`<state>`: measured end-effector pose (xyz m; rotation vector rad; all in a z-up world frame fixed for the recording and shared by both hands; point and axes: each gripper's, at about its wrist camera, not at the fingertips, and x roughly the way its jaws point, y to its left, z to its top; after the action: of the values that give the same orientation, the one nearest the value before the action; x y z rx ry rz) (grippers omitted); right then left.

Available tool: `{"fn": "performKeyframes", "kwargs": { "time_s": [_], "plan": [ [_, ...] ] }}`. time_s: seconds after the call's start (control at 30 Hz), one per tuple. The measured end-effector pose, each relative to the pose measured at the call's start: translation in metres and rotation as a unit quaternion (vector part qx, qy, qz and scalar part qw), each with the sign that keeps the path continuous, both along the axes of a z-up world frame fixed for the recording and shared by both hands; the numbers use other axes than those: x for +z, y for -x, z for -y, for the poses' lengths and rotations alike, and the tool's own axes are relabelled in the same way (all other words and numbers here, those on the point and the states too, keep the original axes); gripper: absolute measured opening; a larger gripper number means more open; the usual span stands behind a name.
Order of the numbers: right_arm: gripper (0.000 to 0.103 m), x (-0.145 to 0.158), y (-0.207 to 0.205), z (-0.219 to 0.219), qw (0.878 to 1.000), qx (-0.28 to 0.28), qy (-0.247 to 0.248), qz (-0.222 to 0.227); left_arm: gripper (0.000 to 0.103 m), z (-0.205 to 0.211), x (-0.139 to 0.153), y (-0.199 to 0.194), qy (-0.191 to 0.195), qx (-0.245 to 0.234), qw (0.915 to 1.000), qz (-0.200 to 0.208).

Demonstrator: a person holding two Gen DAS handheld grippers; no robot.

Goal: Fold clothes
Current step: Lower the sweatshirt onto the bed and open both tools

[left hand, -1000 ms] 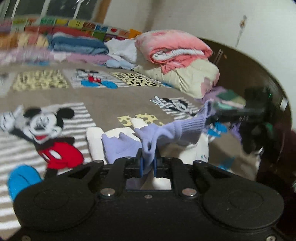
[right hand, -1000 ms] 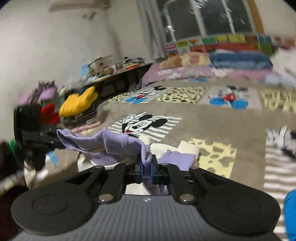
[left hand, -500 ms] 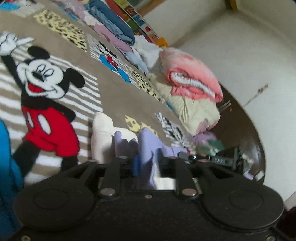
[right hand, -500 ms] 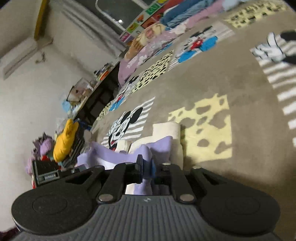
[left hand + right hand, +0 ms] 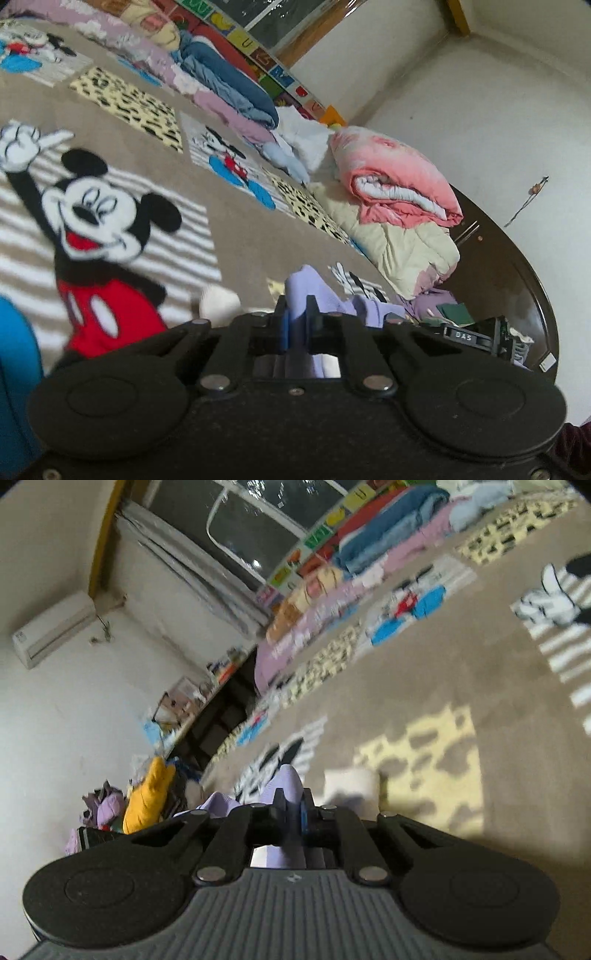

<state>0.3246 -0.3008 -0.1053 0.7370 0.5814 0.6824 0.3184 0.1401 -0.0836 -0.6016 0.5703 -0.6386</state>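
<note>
A lavender knit garment point(image 5: 301, 286) lies low over the bed, bunched between my two grippers. My left gripper point(image 5: 295, 312) has its jaws closing tight on one fold, and the blue pads pinch the cloth. My right gripper point(image 5: 291, 799) is closing the same way on another fold of the lavender garment point(image 5: 284, 781). A cream folded piece point(image 5: 219, 304) lies just beyond the fingers, and in the right wrist view the cream piece point(image 5: 351, 782) sits to the right. Each gripper's black body shows at the edge of the other's view.
A brown Mickey Mouse bedspread point(image 5: 155, 155) covers the bed. Rolled pink and cream quilts point(image 5: 399, 192) lie at the far right, and folded bedding point(image 5: 229, 88) lines the window side. A dark footboard point(image 5: 517, 280) curves on the right. A yellow plush point(image 5: 147, 797) and clutter sit by the wall.
Both grippers rolled and sank toward the bed. The lavender garment, earlier stretched between them, now lies bunched low. The left jaws stood wider half a second ago and have closed again.
</note>
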Motion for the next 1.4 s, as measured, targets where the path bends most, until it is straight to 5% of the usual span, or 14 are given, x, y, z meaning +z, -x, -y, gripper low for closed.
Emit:
{"fn": "performKeyframes", "kwargs": {
  "time_s": [0.33, 0.53, 0.63, 0.77, 0.9, 1.13, 1.4],
  "plan": [
    [0.008, -0.015, -0.030, -0.004, 0.999, -0.026, -0.003, -0.018, 0.005, -0.008, -0.026, -0.030, 0.000, 0.029, 0.9989, -0.036],
    [0.009, -0.037, -0.043, -0.009, 0.996, -0.052, 0.027, -0.061, 0.005, -0.003, -0.037, -0.042, -0.038, 0.046, 0.9955, -0.074],
    [0.036, -0.042, -0.045, -0.010, 0.992, -0.075, 0.047, -0.085, 0.025, -0.005, -0.036, -0.040, -0.067, 0.076, 0.9914, -0.084],
    [0.042, -0.028, -0.035, 0.000, 0.986, -0.128, 0.078, -0.072, 0.027, -0.004, -0.017, -0.017, -0.117, 0.100, 0.9871, -0.045],
    [0.042, 0.005, -0.001, -0.008, 0.979, -0.119, 0.164, 0.006, 0.027, 0.019, 0.006, 0.025, -0.202, 0.096, 0.9742, 0.029],
    [0.044, 0.028, 0.062, -0.050, 0.960, -0.042, 0.253, 0.111, 0.034, 0.084, 0.014, 0.077, -0.327, 0.052, 0.9346, 0.131],
    [0.044, 0.015, 0.091, -0.100, 0.929, 0.000, 0.335, 0.155, 0.046, 0.105, -0.020, 0.068, -0.374, 0.030, 0.9189, 0.123]
  ]
}}
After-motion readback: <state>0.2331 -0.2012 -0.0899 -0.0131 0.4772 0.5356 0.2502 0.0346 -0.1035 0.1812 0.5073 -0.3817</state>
